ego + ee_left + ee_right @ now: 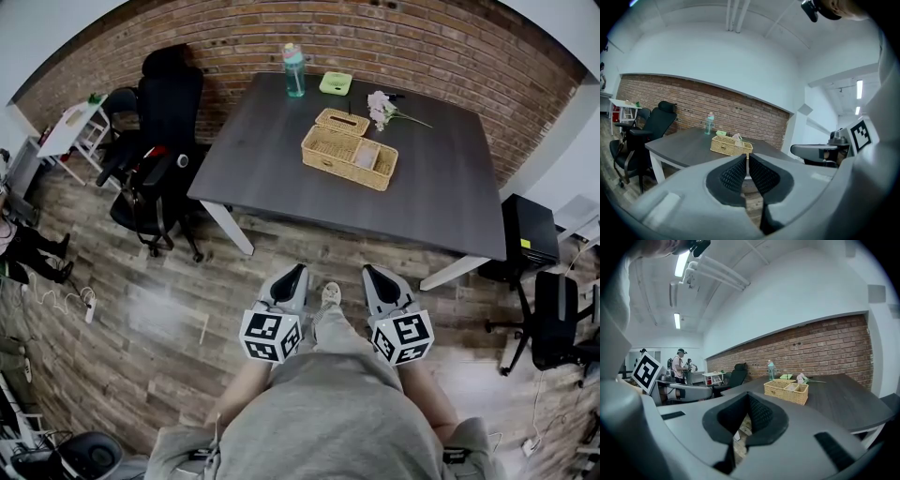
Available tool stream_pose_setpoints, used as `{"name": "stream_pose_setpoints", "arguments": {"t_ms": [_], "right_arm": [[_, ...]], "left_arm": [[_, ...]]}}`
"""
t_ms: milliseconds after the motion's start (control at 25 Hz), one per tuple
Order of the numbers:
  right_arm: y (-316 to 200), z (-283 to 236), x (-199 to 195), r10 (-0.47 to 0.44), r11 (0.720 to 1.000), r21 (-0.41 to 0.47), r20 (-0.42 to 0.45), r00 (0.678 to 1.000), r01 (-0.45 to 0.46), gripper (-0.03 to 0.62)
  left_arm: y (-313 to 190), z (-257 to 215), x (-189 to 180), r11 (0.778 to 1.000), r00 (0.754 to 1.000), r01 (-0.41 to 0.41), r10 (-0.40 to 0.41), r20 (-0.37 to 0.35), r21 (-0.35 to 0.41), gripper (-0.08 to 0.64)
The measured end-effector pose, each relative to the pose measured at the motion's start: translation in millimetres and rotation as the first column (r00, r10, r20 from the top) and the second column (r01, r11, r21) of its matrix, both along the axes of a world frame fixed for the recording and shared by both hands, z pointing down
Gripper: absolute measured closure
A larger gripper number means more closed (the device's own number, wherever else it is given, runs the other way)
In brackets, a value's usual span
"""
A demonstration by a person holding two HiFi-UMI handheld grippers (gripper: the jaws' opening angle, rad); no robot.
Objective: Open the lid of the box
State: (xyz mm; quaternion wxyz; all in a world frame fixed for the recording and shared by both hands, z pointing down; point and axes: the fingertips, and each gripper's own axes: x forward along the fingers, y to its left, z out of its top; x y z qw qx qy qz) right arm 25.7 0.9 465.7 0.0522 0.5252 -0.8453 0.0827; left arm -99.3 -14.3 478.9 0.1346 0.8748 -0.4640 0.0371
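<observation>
- Wicker box (349, 155) sits mid-desk (450, 187) in the head view, its compartments showing open from above. A smaller wicker piece (342, 121) with a dark slot touches its far edge; whether that is the lid laid back or a lidded box of its own, I cannot tell. My left claw (292, 275) and right claw (373, 274) hang close to my body, well apart from the desk, with bare floor between. The box lies straight ahead, its long axis slightly skewed across my line of reach, and by my reckoning a shade nearer the right claw.
- Left gripper view: the claw (746, 161) is pressed together on nothing, the box (729, 146) beyond its tips.
- Right gripper view: the claw (747, 413) is likewise shut and empty, the box (785, 391) ahead and to the right.
</observation>
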Motion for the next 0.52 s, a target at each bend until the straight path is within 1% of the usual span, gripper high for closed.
{"name": "stream_pose_setpoints", "arguments": {"t_ms": [160, 360, 520], "right_arm": [[2.1, -1.5, 0.8, -0.011, 1.0, 0.006, 0.001, 1.0, 0.011, 0.591], [6.5, -1.6, -1.5, -0.051, 0.999, 0.009, -0.007, 0.999, 0.051, 0.592], [9.6, 0.6, -1.1, -0.058, 0.998, 0.007, -0.01, 0.998, 0.058, 0.591]], "left_arm": [[3.0, -0.8, -0.1, 1.0, 1.0, 0.004, -0.004, 0.001, 0.004, 0.532], [7.3, 0.9, 2.3, 1.0, 1.0, 0.003, -0.003, 0.008, 0.0, 0.532], [10.4, 4.3, 3.1, 1.0, 1.0, 0.005, -0.005, 0.012, -0.004, 0.531]]}}
